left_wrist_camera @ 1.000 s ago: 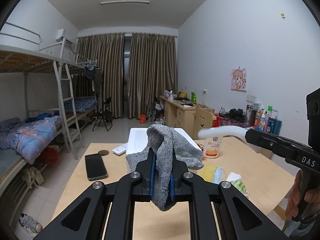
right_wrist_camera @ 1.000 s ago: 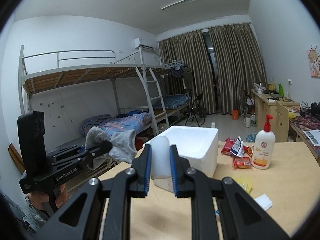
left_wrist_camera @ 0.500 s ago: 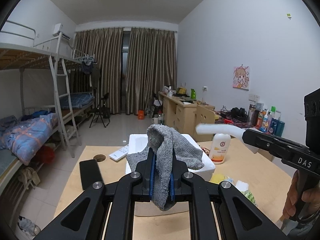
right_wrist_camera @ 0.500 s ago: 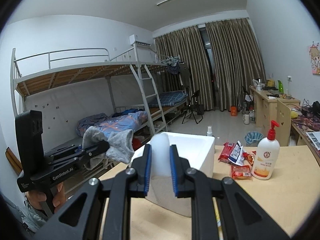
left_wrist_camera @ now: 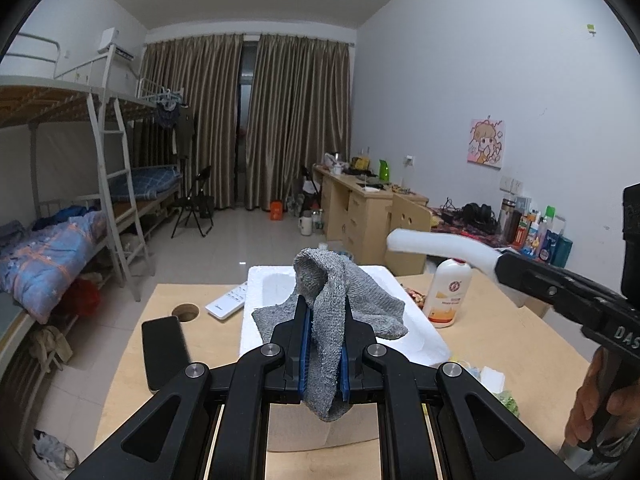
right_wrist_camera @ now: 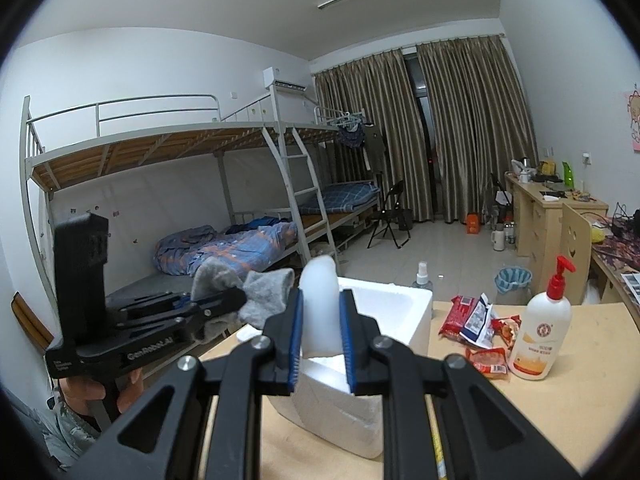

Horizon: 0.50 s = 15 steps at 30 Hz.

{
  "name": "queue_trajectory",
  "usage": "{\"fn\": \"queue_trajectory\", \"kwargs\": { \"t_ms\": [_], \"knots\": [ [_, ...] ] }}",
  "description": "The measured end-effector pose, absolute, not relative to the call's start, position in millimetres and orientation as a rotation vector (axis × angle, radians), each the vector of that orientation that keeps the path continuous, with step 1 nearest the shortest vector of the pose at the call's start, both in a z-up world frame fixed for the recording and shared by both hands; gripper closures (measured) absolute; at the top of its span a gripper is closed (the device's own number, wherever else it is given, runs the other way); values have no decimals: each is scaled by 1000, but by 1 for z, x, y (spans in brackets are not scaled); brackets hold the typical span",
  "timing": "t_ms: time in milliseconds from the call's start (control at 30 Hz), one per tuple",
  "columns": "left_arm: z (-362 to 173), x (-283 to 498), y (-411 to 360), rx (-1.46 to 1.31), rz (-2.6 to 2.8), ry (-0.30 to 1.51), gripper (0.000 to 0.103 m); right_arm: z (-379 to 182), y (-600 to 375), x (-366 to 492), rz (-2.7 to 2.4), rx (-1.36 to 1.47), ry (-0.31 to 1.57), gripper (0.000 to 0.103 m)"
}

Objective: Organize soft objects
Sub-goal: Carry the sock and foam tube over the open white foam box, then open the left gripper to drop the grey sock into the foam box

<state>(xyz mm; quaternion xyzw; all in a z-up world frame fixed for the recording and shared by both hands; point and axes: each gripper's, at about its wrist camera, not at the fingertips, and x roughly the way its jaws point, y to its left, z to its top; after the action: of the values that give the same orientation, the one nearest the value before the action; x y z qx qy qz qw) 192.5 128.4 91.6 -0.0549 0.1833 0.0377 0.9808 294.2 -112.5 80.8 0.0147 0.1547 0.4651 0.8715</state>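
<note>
The left gripper (left_wrist_camera: 323,344) is clamping tight on a grey knitted sock (left_wrist_camera: 332,312), the fabric bunching up over the blue pads and drooping limp below them, fuzzy and loosely folded. It is hanging right over the near end of the white foam box (left_wrist_camera: 416,332), with one flap spilling toward the box's right edge. The right gripper (right_wrist_camera: 320,334) is pinching a pale, smooth, rounded white foam strip (right_wrist_camera: 318,300), its jaws nearly closed on it; the strip is poking up between the pads, in front of the foam box's open top. On the left tool's side, "GenRobot.AI" is reading faintly; "DAS" is showing on the right one. Right of the box, a pump bottle (right_wrist_camera: 540,340) is wearing a round red emblem, text too small to read. Snack packets (right_wrist_camera: 476,320) are lying between box and bottle.
</note>
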Motion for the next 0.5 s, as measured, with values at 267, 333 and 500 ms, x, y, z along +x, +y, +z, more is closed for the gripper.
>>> {"fn": "queue_trajectory", "kwargs": {
  "t_ms": [267,333,500],
  "knots": [
    [88,223,135,-116,63,410,91,79,-109,306,964,34,335,82],
    [87,231,137,-120,61,422,91,78,-109,309,960,35,339,82],
    [82,248,140,-122,46,456,91,78,-105,312,952,36,345,82]
  ]
}}
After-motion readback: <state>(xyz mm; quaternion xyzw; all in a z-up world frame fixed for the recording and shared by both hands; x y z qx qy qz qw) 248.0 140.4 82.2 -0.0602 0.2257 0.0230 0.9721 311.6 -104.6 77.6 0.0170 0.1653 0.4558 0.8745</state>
